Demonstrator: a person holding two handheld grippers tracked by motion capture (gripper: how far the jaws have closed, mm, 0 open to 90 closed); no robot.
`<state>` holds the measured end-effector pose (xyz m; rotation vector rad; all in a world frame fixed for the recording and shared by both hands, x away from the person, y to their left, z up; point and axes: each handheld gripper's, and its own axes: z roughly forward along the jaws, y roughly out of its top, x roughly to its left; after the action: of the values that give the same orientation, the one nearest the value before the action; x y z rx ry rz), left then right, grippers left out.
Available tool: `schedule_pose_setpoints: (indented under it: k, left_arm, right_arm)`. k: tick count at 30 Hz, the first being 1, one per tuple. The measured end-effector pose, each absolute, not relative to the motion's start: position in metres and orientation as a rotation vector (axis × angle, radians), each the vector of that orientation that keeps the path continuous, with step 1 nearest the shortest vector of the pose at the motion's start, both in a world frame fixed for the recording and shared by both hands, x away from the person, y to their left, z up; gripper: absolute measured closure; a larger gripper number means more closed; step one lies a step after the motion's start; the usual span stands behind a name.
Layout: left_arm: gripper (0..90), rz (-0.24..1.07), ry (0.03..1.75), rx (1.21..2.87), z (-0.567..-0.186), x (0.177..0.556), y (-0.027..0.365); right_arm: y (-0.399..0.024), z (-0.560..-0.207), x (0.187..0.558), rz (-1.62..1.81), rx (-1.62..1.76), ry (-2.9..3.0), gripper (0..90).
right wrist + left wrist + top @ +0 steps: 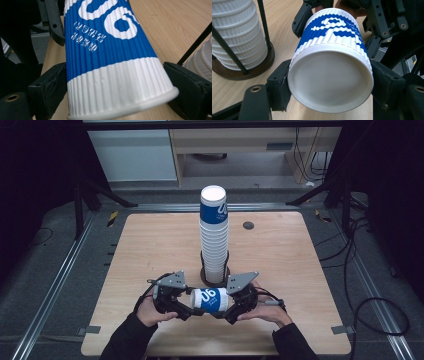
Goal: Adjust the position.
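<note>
Low center of the high view: one blue-and-white ribbed paper cup (pixel 209 300) lying on its side, slung between two grippers just above the wooden table (pixel 150 245). The left gripper (pixel 186 306) is at the cup's left end. In the left gripper view its two black jaws are pressed in on the white closed base of the cup (pixel 330 80), one pad on each side, so it's pinching that end. The right gripper (pixel 225 312) is at the other end. In the right gripper view the cup's rim end (pixel 117 85) sits between its two jaws; the left pad looks to be against the ribbed wall, the right pad is just beside it, and I can't tell if it's really squeezing. Two hands come in from the bottom edge, one per gripper.

Farther up, middle of the frame, one tall stack of the same cups (pixel 214 235) stands upright in a dark round holder (pixel 203 274) with thin black rods. Too many rims to count.
</note>
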<state>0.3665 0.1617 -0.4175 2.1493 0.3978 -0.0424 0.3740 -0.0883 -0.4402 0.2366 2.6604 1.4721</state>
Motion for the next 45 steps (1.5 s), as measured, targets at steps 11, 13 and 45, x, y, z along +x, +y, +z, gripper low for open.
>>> schedule_pose_setpoints:
  k: [11, 13, 45]
  left_arm:
    - [26.7, 0.01, 0.448, 2.093, -0.415, 0.373, 0.178]
    - [26.7, 0.026, 0.458, 2.061, -0.413, 0.374, 0.182]
    - [26.8, -0.052, 0.332, 1.976, -0.411, 0.361, 0.167]
  right_arm:
    - [-0.108, -0.426, 0.377, 1.57, 0.309, 2.574, 7.6]
    - [-0.113, -0.424, 0.378, 1.584, 0.332, 2.558, 7.4]
    - [-0.108, -0.434, 0.377, 1.776, 0.272, 2.616, 12.8]
